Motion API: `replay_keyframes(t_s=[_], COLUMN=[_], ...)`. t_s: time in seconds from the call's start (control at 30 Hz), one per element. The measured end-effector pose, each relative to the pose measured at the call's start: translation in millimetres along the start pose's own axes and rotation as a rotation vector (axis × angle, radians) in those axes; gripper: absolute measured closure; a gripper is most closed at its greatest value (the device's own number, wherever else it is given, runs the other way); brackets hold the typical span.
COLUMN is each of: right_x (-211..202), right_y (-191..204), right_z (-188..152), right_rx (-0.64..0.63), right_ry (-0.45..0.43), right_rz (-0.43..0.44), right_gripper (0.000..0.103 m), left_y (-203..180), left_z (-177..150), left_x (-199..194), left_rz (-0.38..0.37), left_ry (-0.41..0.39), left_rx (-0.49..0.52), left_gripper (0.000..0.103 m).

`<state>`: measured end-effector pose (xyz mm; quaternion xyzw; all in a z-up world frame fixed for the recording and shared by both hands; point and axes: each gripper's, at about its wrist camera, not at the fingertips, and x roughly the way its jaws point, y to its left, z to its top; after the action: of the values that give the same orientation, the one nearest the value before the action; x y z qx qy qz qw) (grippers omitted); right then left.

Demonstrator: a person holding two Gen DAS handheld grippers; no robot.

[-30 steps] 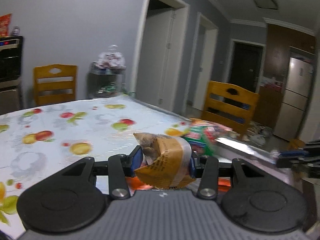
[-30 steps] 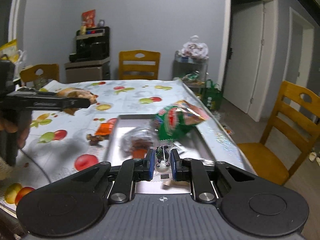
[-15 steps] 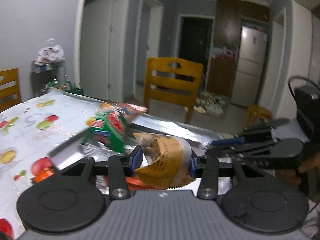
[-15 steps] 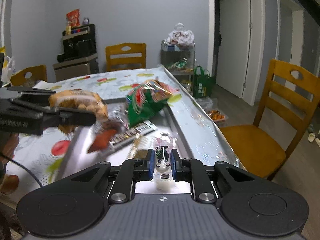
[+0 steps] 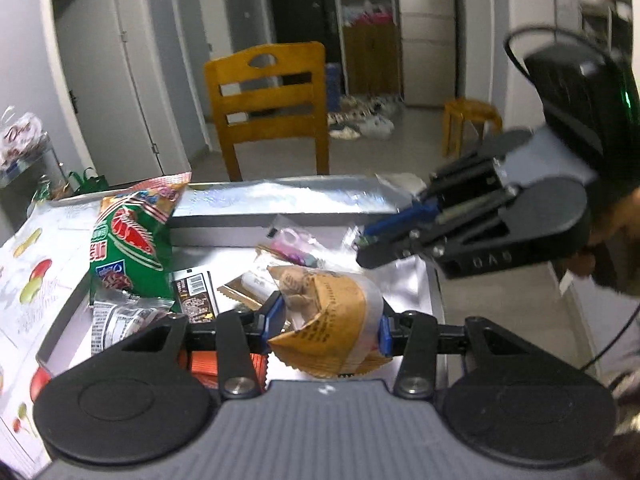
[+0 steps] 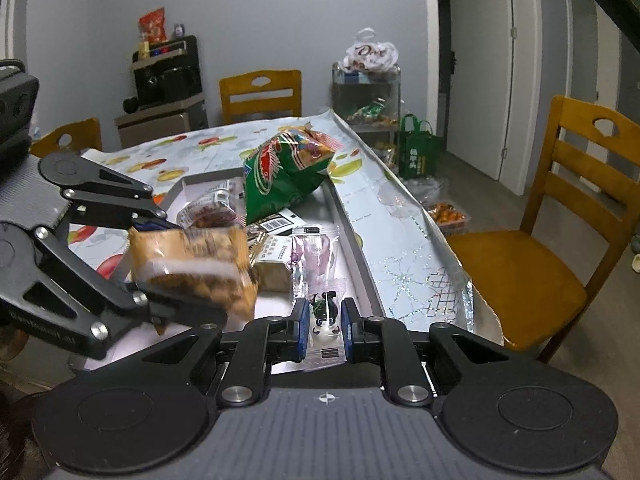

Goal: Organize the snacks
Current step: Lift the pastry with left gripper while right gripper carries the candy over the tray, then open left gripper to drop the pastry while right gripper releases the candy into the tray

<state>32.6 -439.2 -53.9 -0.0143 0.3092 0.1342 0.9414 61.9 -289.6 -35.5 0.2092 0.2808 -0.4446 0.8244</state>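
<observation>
The left gripper (image 5: 329, 326) clamps a tan snack bag (image 5: 332, 320) above the metal tray (image 5: 288, 205) on the bench (image 6: 404, 236). The right gripper (image 6: 325, 320) pinches a small clear candy packet (image 6: 325, 322), seemingly panda-printed. A green chip bag (image 6: 286, 176) leans in the tray among other packets.

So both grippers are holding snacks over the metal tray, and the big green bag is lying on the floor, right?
Not quite. The green bag is in the metal tray, as the right wrist view shows. The left gripper and the right gripper do hold snacks over it.
</observation>
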Motion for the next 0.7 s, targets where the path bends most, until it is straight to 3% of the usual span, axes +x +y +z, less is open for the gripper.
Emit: replay_keyframes(t_s=[0.23, 0.33, 0.47, 0.7], right_x=[1, -2, -6, -10], right_y=[-1, -1, 2, 10], right_z=[2, 3, 6, 13], right_rx=[0.003, 0.009, 0.01, 0.011], right_ry=[-0.001, -0.008, -0.022, -0.04], right_rz=[-0.005, 0.0, 0.004, 0.011], right_gripper=[0.083, 0.078, 0.068, 0.048], left_y=[1, -2, 1, 11], left_z=[1, 2, 1, -5], left_x=[10, 2, -7, -27], left_rz=[0.003, 0.012, 0.032, 0.07], left_ry=[0.034, 0.015, -0.021, -0.065], left_rx=[0.046, 0.046, 0.037, 0.0], left_gripper=[0.056, 0.053, 0.027, 0.017])
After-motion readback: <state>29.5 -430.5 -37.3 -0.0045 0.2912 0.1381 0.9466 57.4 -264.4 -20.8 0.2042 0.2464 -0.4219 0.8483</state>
